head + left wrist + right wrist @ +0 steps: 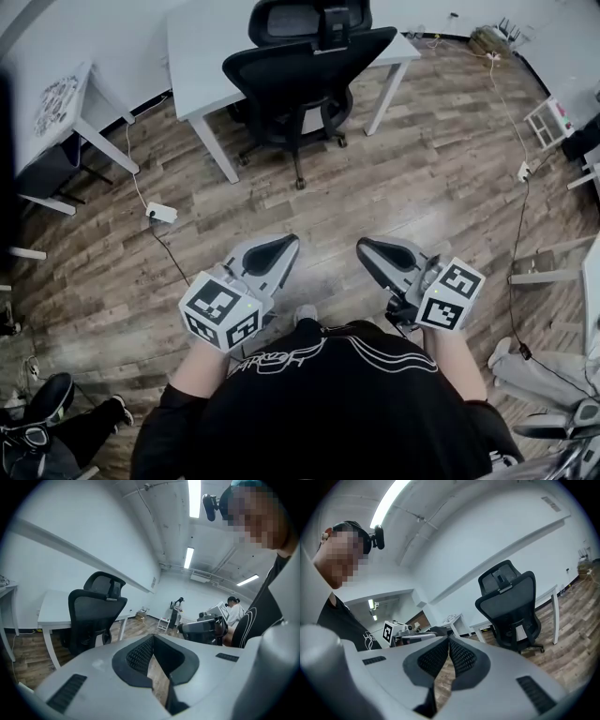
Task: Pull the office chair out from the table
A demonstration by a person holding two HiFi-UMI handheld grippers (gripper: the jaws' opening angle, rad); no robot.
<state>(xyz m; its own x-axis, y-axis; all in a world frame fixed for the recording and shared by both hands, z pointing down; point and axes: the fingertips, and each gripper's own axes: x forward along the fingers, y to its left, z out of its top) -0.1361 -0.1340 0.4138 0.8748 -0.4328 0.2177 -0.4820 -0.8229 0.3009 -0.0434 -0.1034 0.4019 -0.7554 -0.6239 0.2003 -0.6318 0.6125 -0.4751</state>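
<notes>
A black mesh office chair (305, 70) stands at the near edge of the white table (202, 47), its backrest towards me and its wheeled base on the wood floor. Both grippers are held close to my body, well short of the chair and pointing at it. The left gripper (284, 247) is shut with nothing between its pads. The right gripper (368, 247) is shut and empty too. In the left gripper view the chair (96, 616) is left of the closed jaws (152, 637). In the right gripper view the chair (511, 606) is right of the closed jaws (449, 640).
A white power strip (161, 213) with its cable lies on the floor at the left. A second white table (56, 103) stands at far left and a small white rack (547, 122) at right, with cables along the floor. People (233, 609) sit in the background.
</notes>
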